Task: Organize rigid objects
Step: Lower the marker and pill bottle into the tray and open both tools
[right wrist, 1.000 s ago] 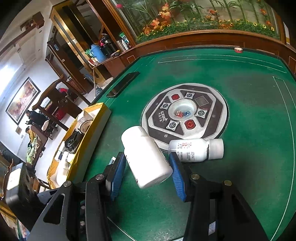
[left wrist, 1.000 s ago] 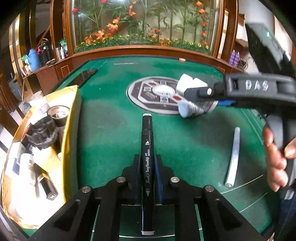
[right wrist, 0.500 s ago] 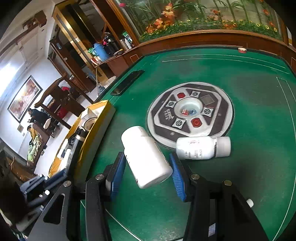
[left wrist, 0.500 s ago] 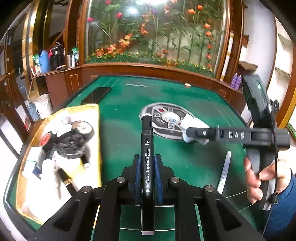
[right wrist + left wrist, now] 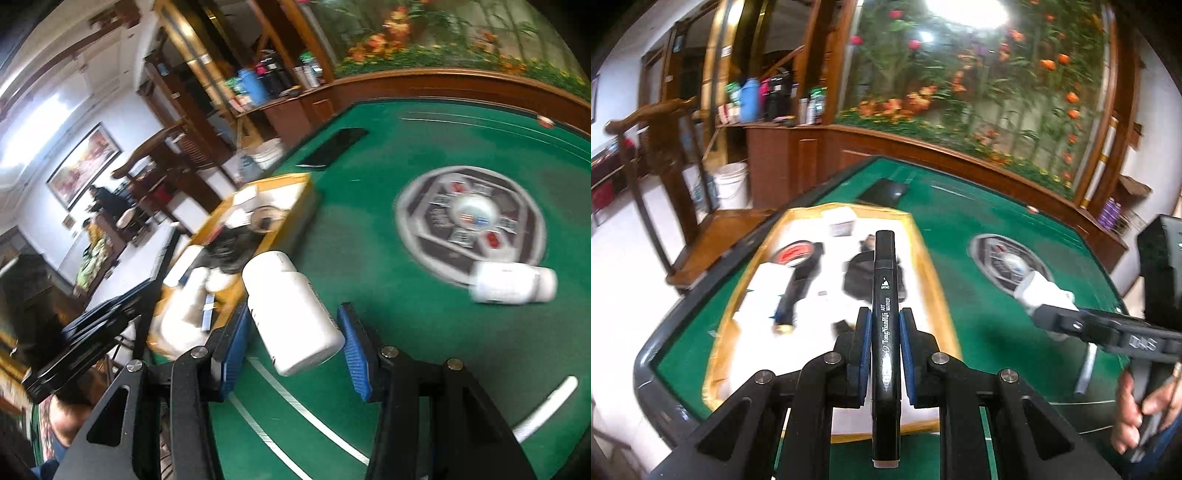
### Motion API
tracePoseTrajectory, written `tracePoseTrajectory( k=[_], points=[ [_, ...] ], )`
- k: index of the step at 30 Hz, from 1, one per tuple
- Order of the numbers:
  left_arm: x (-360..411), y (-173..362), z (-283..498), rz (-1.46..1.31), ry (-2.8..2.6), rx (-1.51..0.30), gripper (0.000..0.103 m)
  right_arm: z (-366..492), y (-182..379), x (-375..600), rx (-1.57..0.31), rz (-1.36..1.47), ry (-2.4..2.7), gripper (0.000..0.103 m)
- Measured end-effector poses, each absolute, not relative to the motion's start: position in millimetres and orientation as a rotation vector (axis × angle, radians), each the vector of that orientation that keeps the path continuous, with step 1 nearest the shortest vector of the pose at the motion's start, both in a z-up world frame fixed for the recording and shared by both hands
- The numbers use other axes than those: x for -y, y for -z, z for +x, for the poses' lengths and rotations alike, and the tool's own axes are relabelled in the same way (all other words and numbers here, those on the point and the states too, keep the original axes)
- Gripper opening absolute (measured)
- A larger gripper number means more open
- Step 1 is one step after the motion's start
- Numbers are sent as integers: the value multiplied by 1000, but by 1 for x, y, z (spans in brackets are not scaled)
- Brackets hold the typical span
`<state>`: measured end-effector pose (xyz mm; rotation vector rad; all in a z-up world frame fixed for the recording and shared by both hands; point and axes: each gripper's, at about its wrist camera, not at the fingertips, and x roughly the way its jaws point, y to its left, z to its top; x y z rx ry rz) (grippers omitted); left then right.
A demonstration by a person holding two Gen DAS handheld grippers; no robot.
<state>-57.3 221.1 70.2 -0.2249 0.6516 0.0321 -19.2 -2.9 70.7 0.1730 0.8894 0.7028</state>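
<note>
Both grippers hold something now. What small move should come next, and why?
Probably lower the left gripper toward the yellow-rimmed box and release there: it is shut on the black marker, which hangs above the box where other items lie. The right gripper with the white bottle could follow.

We see a black marker with white lettering along its barrel, set between the blue pads of the black left hand-held gripper. The surface is deep green felt crossed by thin white lines, with a round grey-and-black panel dotted red and blue. The tray shows a yellow rim and a white floor. The bottle between the right hand-held gripper's blue pads is plain white (as is the second bottle lying on the felt).
</note>
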Motion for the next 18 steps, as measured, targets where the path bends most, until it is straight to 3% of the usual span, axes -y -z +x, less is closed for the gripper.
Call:
tracePoseTrajectory(
  k=[18],
  points=[
    [-263, -30, -46, -285, -119, -691, 15, -26, -48, -128, -950, 5, -814, 48]
  ],
)
